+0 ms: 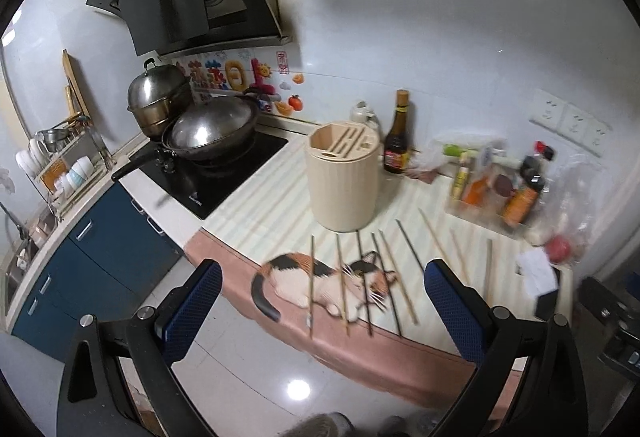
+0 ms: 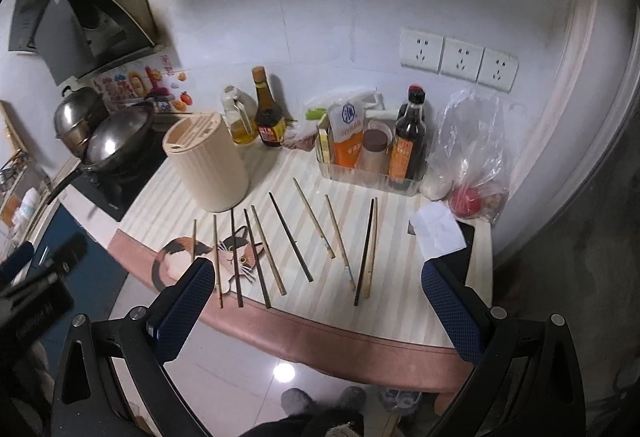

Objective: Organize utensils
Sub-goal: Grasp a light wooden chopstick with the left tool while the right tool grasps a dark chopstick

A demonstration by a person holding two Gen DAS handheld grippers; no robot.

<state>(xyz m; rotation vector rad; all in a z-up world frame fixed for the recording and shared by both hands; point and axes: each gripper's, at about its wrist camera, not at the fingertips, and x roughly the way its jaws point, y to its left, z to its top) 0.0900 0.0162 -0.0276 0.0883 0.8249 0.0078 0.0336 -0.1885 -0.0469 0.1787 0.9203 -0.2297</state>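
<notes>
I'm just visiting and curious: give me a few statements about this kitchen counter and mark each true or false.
1. The chopsticks lie loose on the counter mat. True.
2. The beige utensil holder lies tipped over. False: it stands upright.
3. The right gripper grips a chopstick. False: its jaws are open and empty.
4. A wok sits on the stove. True.
5. The left gripper has open jaws. True.
</notes>
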